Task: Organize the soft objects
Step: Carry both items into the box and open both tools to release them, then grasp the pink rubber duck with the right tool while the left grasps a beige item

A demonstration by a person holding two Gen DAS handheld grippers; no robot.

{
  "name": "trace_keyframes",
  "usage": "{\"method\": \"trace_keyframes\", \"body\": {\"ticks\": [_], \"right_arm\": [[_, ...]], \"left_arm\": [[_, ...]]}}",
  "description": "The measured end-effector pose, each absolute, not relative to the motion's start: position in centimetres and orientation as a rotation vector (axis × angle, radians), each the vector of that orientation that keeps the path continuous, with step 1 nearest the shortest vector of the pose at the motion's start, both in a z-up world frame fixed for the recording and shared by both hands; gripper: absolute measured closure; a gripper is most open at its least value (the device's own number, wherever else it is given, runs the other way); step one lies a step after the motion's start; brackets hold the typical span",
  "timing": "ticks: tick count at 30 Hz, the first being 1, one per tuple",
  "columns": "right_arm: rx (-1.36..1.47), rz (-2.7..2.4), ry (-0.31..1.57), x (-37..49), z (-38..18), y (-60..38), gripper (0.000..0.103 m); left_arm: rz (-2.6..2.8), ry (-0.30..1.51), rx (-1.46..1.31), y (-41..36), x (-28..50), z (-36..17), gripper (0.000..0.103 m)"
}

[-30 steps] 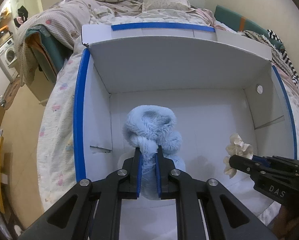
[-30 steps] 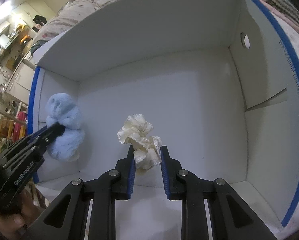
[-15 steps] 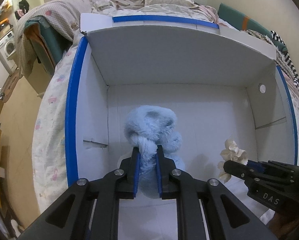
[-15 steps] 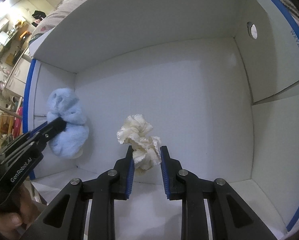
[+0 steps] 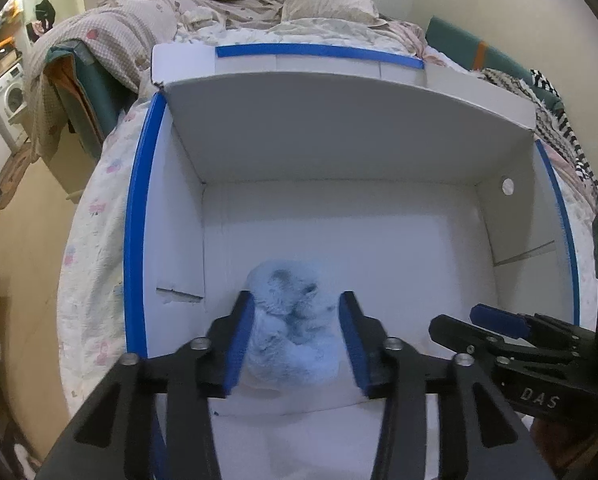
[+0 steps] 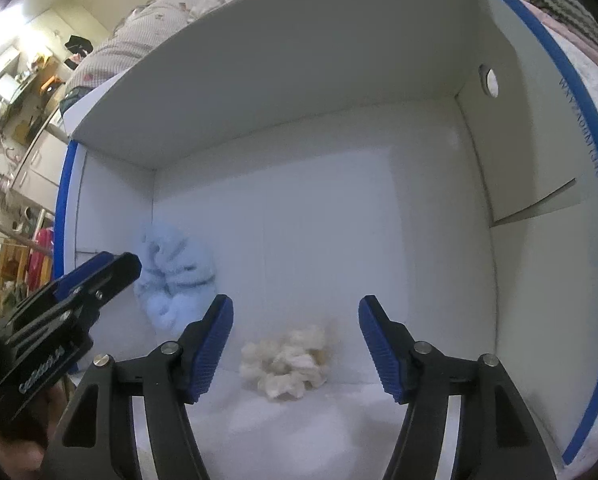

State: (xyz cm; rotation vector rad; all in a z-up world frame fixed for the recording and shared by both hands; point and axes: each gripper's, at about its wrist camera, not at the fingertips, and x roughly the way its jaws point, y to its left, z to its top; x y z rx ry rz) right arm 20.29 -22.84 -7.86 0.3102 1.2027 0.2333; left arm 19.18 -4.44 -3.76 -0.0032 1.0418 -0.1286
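Observation:
A fluffy light-blue scrunchie (image 5: 293, 330) lies on the floor of a white box (image 5: 339, 152), near its left wall. My left gripper (image 5: 297, 340) is open, its jaws standing either side of the scrunchie without holding it. A cream scrunchie (image 6: 287, 364) lies on the box floor near the front. My right gripper (image 6: 295, 344) is open above it, jaws wide apart. The blue scrunchie (image 6: 175, 276) and the left gripper (image 6: 99, 280) also show in the right wrist view; the right gripper (image 5: 487, 324) shows in the left wrist view.
The white box has blue-edged rims (image 5: 137, 240) and stands on a bed with a floral sheet (image 5: 95, 240). Rumpled blankets and a pillow (image 5: 323, 0) lie behind it. A washing machine (image 5: 7, 96) stands far left. The box's right wall (image 6: 539, 152) has a round hole.
Both grippers opened and let go. The blue scrunchie and the cream scrunchie dropped onto the box floor.

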Motion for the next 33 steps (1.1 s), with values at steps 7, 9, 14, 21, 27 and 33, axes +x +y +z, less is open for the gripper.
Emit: {"method": "trace_keyframes", "body": {"ticks": [7, 9, 14, 21, 27, 33], "right_arm": [[0.328, 0.216, 1.151, 20.0, -7.1, -23.2, 0.025], [0.331, 0.21, 1.136, 19.7, -7.1, -23.0, 0.025], [0.338, 0.202, 1.096, 18.8, -6.0, -24.0, 0.025], [0.338, 0.178, 1.057, 16.5, -4.8, -24.5, 0.025], [0.331, 0.171, 1.029, 14.1, -3.7, -24.5, 0.025], [0.352, 0.16, 1.025, 11.7, -3.5, -24.8, 0.025]], "left_arm": [[-0.111, 0.992, 0.028, -5.2, 18.4, -2.5, 0.043], [-0.111, 0.986, 0.037, -5.1, 18.1, -2.3, 0.043], [-0.111, 0.985, 0.011, -4.6, 17.6, -1.7, 0.043], [-0.1, 0.951, 0.002, -3.6, 15.4, -0.3, 0.043], [-0.074, 0.922, -0.013, -2.3, 13.2, 1.0, 0.043], [-0.058, 0.928, -0.023, -1.2, 10.5, 1.1, 0.043]]}}
